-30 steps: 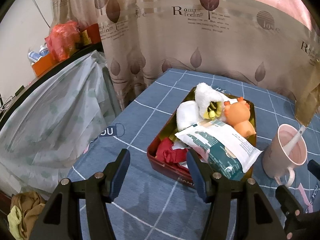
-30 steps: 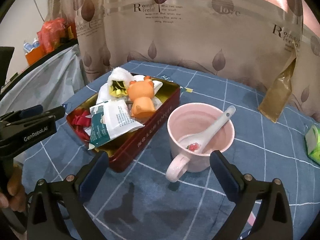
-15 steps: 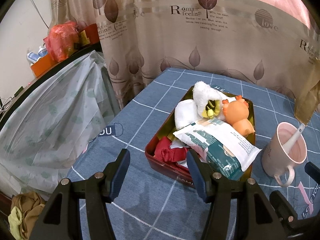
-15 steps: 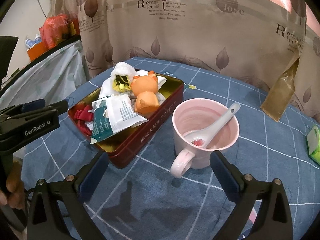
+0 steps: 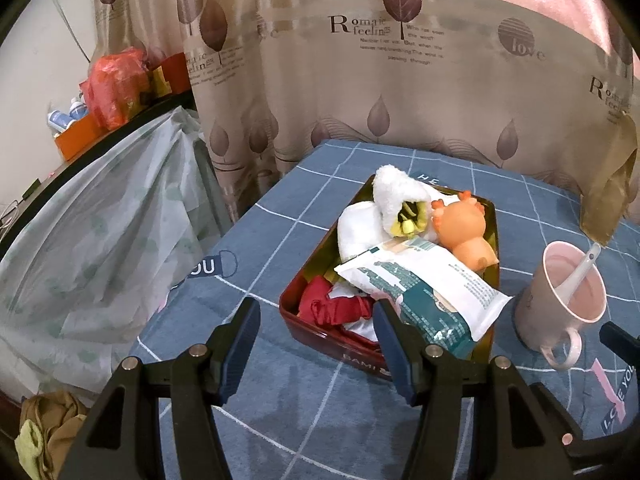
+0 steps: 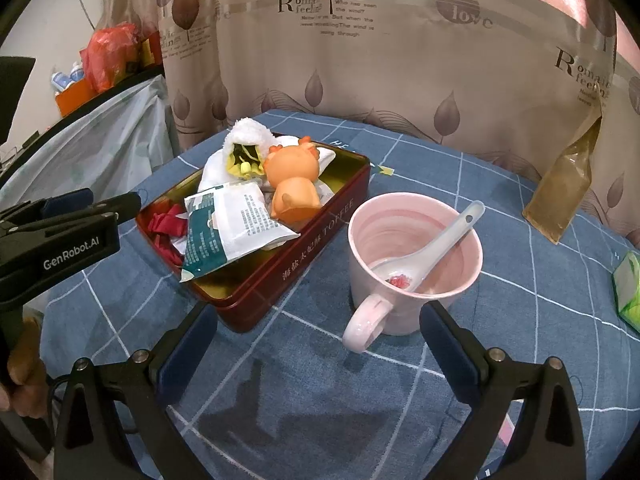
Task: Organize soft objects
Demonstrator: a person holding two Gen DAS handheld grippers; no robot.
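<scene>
Tin (image 5: 352,356) of soft things beyond left fingers (image 5: 390,328)

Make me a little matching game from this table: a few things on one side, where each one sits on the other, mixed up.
Things:
1. spoon
2. orange toy
3. green packet
4. brown pouch

Places:
A. lying in the red tin
B. leaning against the curtain
C. standing in the pink mug
D. at the far right edge of the right view

Pairs: 1-C, 2-A, 3-D, 4-B
</scene>
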